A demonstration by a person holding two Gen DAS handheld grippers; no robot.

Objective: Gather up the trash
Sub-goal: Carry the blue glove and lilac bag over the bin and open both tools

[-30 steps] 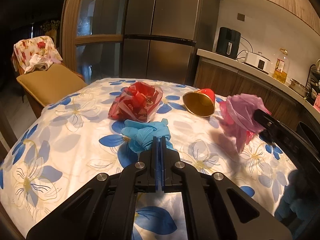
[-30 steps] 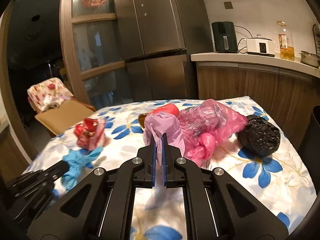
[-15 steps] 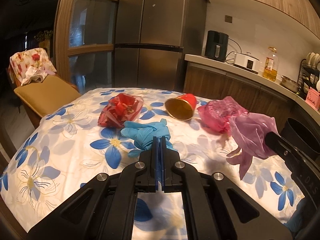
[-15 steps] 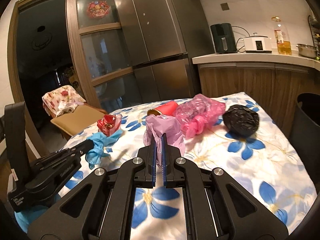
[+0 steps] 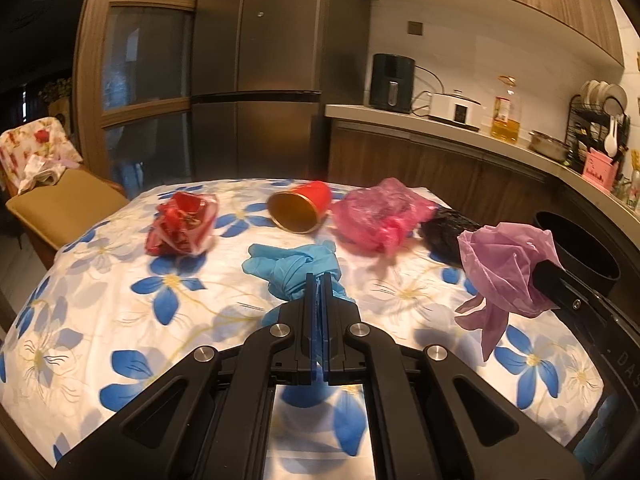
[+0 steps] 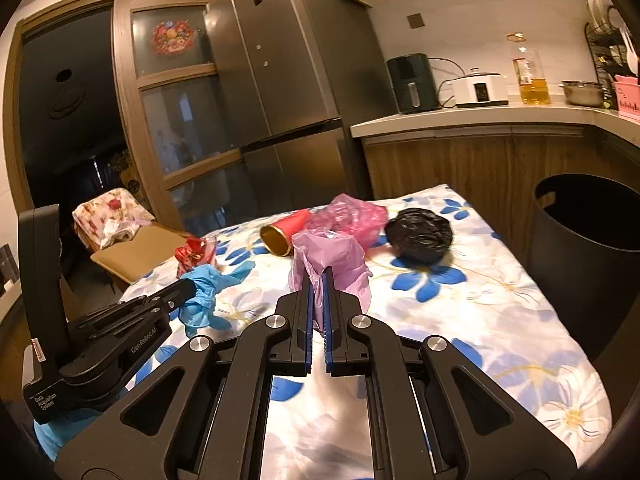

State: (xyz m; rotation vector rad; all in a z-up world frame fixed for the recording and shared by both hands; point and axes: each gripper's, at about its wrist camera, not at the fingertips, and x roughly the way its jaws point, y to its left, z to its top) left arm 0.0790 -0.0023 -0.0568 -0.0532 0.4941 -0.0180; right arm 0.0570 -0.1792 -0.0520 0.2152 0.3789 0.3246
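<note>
My left gripper is shut on a crumpled blue glove, held above the flowered tablecloth; the same glove hangs from that gripper in the right wrist view. My right gripper is shut on a lilac plastic bag, and in the left wrist view this lilac bag dangles at the right. On the table lie a red wrapper bundle, a tipped red cup with a gold inside, a pink plastic bag and a black bag ball.
A black bin stands open beside the table's right edge, under the wooden counter with appliances and an oil bottle. A fridge stands behind the table. A cushioned chair with cloth on it is at the far left.
Both grippers have pulled back from the table with the glove and the lilac bag, swinging right. The black bin and more of the counter have come into view.
</note>
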